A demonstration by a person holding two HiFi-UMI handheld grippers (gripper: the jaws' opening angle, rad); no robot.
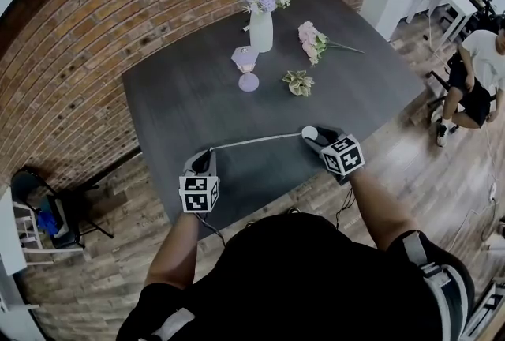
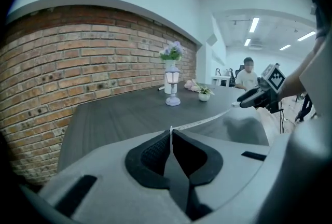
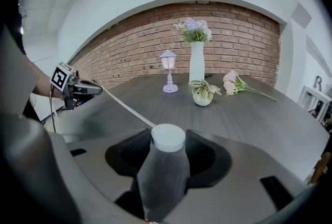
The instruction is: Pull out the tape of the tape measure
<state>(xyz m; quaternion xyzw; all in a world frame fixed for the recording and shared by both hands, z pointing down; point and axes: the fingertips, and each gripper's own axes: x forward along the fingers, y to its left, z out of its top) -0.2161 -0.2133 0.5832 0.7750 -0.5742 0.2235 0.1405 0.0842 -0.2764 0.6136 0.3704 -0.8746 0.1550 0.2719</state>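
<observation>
A white tape [image 1: 256, 142] runs taut above the front of the dark table [image 1: 181, 103], stretched between my two grippers. My left gripper [image 1: 207, 158] is shut on the tape's end; in the left gripper view the thin strip [image 2: 207, 121] leaves the closed jaws [image 2: 170, 132] toward the right gripper [image 2: 257, 97]. My right gripper [image 1: 319, 138] is shut on the tape measure case [image 1: 309, 133], a grey body with a white round top [image 3: 167, 137]. In the right gripper view the tape [image 3: 127, 107] leads off to the left gripper [image 3: 85, 88].
Farther back on the table stand a white vase of lilac flowers [image 1: 261, 24], a small lantern [image 1: 246, 63], a little potted plant [image 1: 299, 83] and a loose pink flower bunch [image 1: 313, 41]. Behind is a brick wall [image 1: 118, 8]. A person [image 1: 473, 71] sits at the right.
</observation>
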